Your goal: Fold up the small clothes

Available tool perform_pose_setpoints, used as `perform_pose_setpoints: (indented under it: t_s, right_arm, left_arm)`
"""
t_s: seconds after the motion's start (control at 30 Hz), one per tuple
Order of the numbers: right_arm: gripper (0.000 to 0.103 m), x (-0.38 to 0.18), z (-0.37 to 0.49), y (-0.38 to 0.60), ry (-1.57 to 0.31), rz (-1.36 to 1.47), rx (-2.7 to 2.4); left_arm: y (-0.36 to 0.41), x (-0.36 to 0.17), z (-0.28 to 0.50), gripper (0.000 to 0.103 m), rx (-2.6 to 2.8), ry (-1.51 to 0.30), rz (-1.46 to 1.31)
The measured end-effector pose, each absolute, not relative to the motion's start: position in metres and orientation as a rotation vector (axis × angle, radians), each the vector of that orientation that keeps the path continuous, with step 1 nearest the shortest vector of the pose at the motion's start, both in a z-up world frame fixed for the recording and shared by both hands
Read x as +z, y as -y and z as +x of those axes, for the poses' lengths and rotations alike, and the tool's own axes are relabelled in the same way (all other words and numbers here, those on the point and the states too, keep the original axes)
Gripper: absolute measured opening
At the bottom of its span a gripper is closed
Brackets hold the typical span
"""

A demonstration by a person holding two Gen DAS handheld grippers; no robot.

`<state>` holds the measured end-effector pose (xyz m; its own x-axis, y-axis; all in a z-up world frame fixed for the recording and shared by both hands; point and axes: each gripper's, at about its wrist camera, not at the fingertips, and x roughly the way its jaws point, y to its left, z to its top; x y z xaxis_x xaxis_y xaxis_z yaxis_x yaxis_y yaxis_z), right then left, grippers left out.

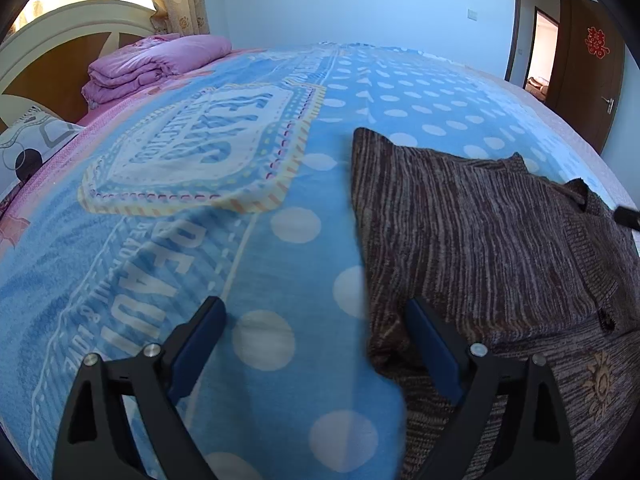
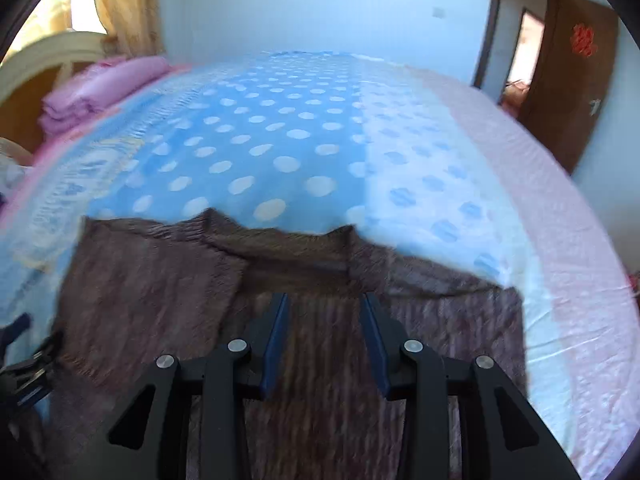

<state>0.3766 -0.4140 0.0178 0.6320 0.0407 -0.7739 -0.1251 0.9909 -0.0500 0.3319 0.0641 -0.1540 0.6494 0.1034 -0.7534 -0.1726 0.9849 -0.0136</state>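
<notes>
blue-padded fingers of the left gripper (image 1: 316,316) stood wide apart and held nothing; one finger was over the blue dotted blanket (image 1: 280,224), the other over the near edge of the brown striped knit garment (image 1: 480,232), whose folded left edge ran away ahead of it, just right of the gap between the fingers. whether that finger touched the cloth could not be told. in the right wrist view, which was blurred, the right gripper (image 2: 324,304) had its fingers fairly narrow with a clear gap and nothing pinched between them; the garment spread beneath and ahead of it, the neckline (image 2: 280,248) just past its tips. no earlier view was at hand.

by my reading, one side flap had already been laid over and the step in hand was a regrasp for another fold. the next move probably called for each tool to lower onto an edge, pinch only the knit and not the blanket, then lift and carry both together so the fold landed square.
</notes>
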Motion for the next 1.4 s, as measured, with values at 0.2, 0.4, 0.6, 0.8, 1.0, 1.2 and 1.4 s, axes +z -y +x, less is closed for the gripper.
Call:
perform_pose_setpoints:
  t_s: [0.2, 0.4, 0.6, 0.8, 1.0, 1.2, 1.4]
  right_arm:
    - [0.038, -0.007, 0.342, 0.387, -0.971, -0.006, 0.317]
    - [0.004, -0.022, 0.339, 0.375, -0.954, 0.007, 0.285]
    - [0.003, -0.009, 0.313, 0.374, -0.884, -0.045, 0.298]
    - [0.002, -0.022, 0.308, 0.389, -0.872, -0.032, 0.242]
    - [0.002, -0.025, 0.315, 0.389, -0.898, -0.093, 0.214]
    - [0.003, -0.013, 0.301, 0.395, -0.821, -0.111, 0.156]
    - [0.003, 0.001, 0.309, 0.359, -0.756, -0.136, 0.324]
  left_arm:
    - [-0.065, -0.153, 0.331, 0.095, 0.149, -0.841, -0.1]
    - [-0.067, -0.153, 0.33, 0.095, 0.143, -0.837, -0.111]
    - [-0.068, -0.153, 0.33, 0.095, 0.135, -0.834, -0.123]
    - [-0.074, -0.144, 0.316, 0.103, 0.102, -0.759, -0.167]
    - [-0.069, -0.155, 0.331, 0.103, 0.142, -0.852, -0.14]
    - [-0.063, -0.154, 0.331, 0.103, 0.148, -0.845, -0.101]
    - [-0.061, -0.154, 0.329, 0.103, 0.14, -0.833, -0.086]
